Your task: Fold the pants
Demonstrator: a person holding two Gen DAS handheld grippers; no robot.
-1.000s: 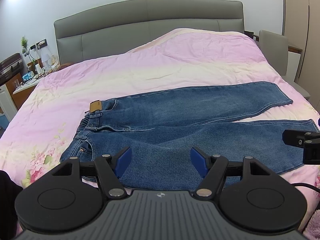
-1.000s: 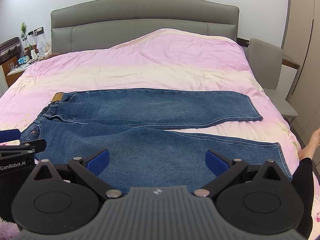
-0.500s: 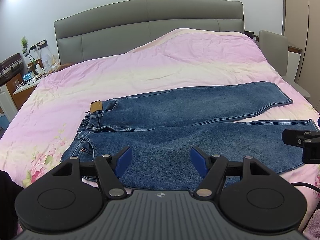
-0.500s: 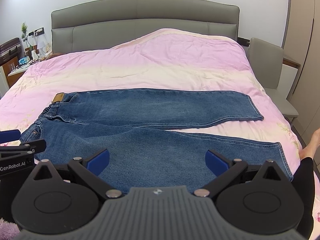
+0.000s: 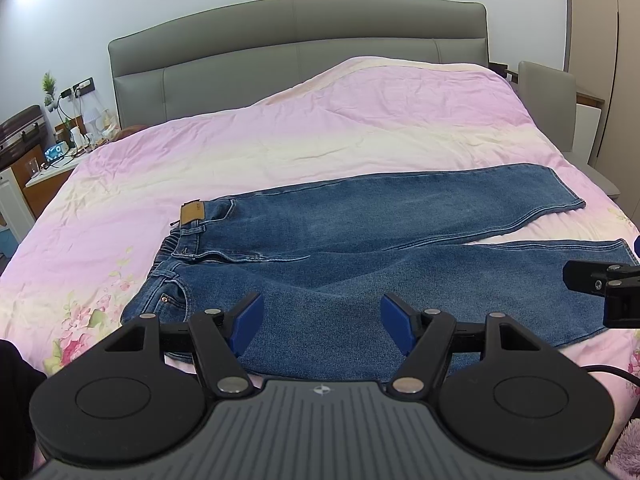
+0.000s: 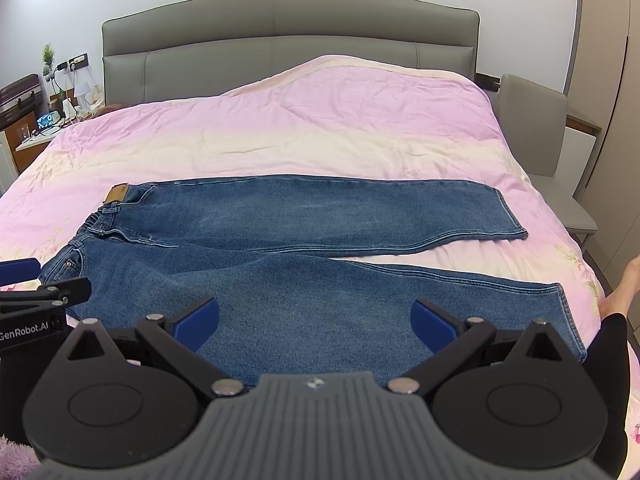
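Blue jeans lie flat on the pink bedspread, waistband to the left, both legs spread out to the right; they also show in the right wrist view. My left gripper is open and empty, held above the near leg close to the hip. My right gripper is open wide and empty, above the near leg's lower half. Each gripper shows at the edge of the other's view, the right one and the left one.
A grey padded headboard stands at the back. A nightstand with small items is at the left. A grey chair stands to the right of the bed. A bare foot shows at the right edge.
Nothing has visibly moved on the bed. The right wrist view has shifted very slightly; both grippers stay open.
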